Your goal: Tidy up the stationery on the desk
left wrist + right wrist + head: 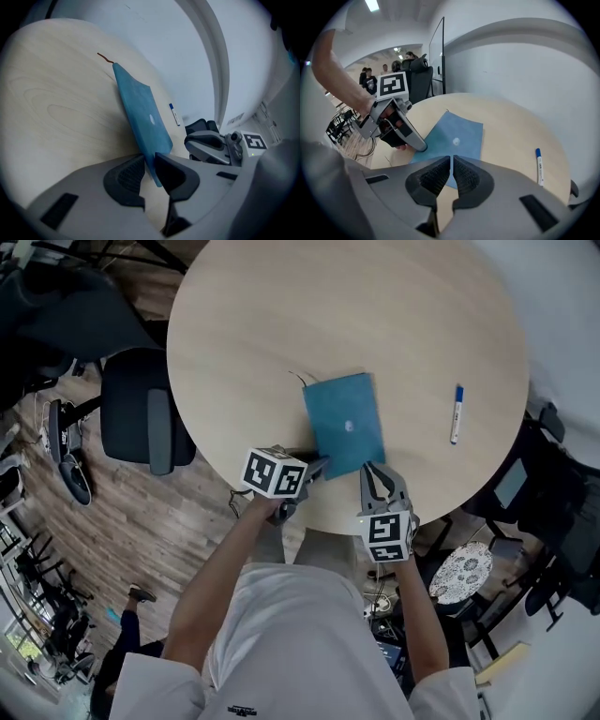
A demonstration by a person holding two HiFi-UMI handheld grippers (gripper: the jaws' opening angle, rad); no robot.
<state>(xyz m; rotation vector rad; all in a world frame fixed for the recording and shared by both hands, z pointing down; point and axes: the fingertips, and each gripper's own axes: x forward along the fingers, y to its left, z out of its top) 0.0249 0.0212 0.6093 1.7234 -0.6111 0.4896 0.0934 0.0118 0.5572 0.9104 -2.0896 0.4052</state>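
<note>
At desk [281,334] edge — L gripper [150,165] clamps blue notebook [337,409]; R gripper [452,165] closed, empty.

I read the worktop [281,324] as pale wood or wood-look laminate, fine-grained, smooth and matt. The blue notebook [345,423] at centre frame has a matt, faintly mottled cover; whether it is paper or soft plastic I cannot tell. At the right, the pen [457,414] looks like smooth white plastic with a blue cap. The left gripper [150,161] and right gripper [452,164] have matt grey plastic shells and dark ribbed pads [436,177]. The floor [122,512] at lower left shows brown wood planks.
</note>
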